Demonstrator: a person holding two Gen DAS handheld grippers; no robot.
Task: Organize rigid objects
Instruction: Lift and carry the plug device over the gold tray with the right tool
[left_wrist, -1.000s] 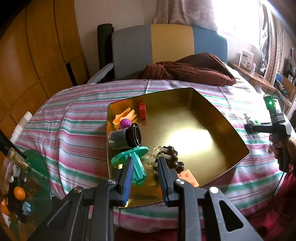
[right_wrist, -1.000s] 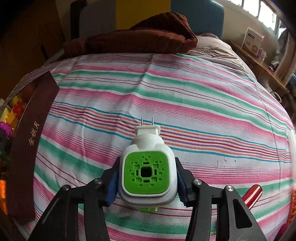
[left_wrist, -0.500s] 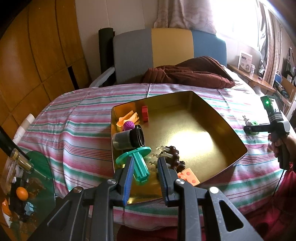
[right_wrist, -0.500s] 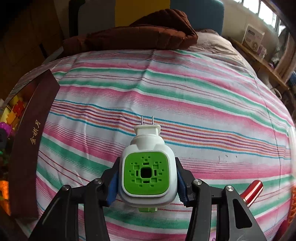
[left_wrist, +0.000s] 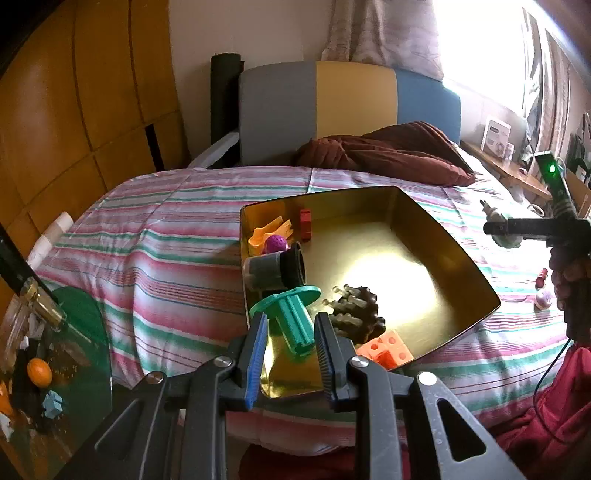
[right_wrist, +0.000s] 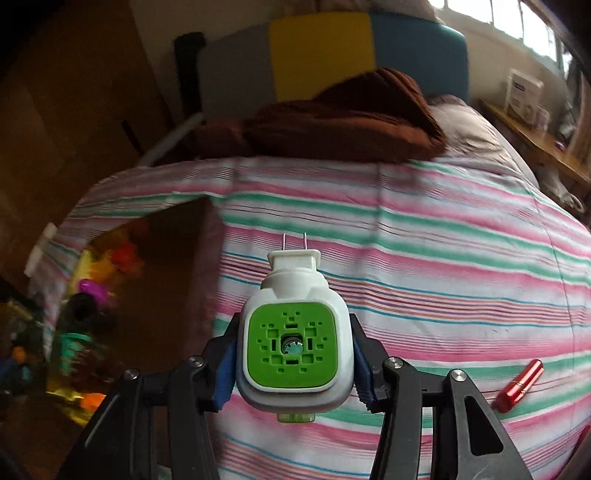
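My right gripper (right_wrist: 293, 341) is shut on a white plug-in device with a green face (right_wrist: 293, 338), held above the striped bedspread; it also shows in the left wrist view (left_wrist: 504, 229) to the right of the gold tray (left_wrist: 458, 243). The tray holds a teal spool (left_wrist: 295, 317), a grey-black cylinder (left_wrist: 275, 271), a brown studded piece (left_wrist: 356, 310), orange blocks (left_wrist: 386, 349), a purple ball (left_wrist: 276, 243) and a red block (left_wrist: 305, 225). My left gripper (left_wrist: 290, 339) is open and empty, just before the tray's near edge, over the spool.
A red lipstick (right_wrist: 519, 380) lies on the bedspread at the right. A small pink object (left_wrist: 543, 299) lies right of the tray. A brown blanket (left_wrist: 388, 153) lies at the bed's far end. A glass side table (left_wrist: 55, 350) with clutter stands at the left.
My right gripper has lifted and swung left with the plug-in device, so the tray now shows more at its left. My left gripper has drawn back and up slightly.
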